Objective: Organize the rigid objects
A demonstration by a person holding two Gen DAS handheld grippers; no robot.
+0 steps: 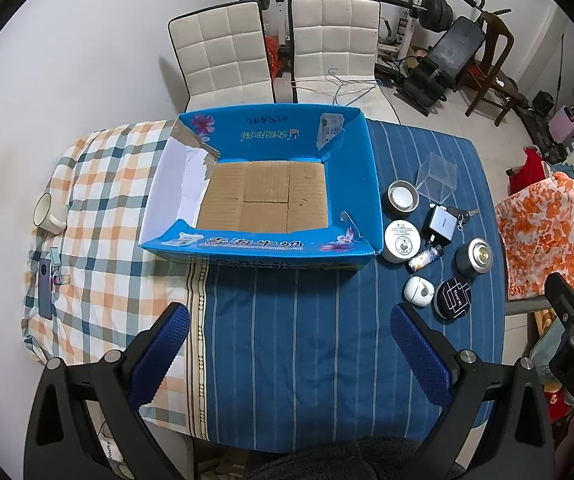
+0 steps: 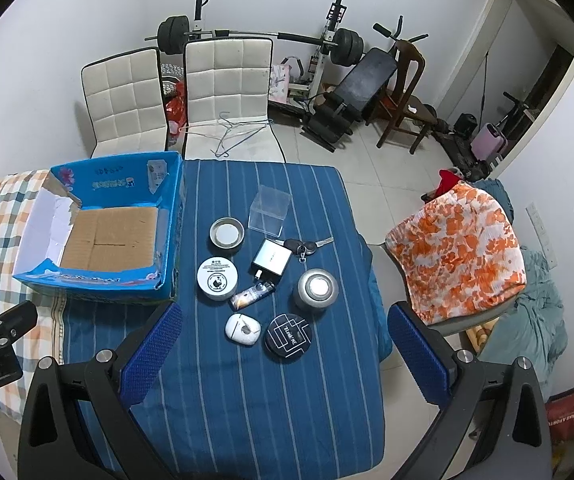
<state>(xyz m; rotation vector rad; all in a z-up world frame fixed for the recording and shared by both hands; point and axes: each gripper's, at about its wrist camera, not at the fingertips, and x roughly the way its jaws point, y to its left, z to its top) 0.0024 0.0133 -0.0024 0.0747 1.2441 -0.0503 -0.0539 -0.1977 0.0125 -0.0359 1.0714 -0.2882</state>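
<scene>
With both your left gripper and right gripper jaws wide and empty, the crowded items near the bench's right edge risk knocking neighbours beside the empty box.

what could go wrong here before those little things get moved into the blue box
1. The lighter lies touching the white round tin and close to the charger; closing the right gripper on one may knock the others.
2. The clear plastic cube is hard to see, so a grasp may miss or tip it.
3. The blue box has a torn corner flap and light walls; the open left gripper could push it along the cloth.
</scene>
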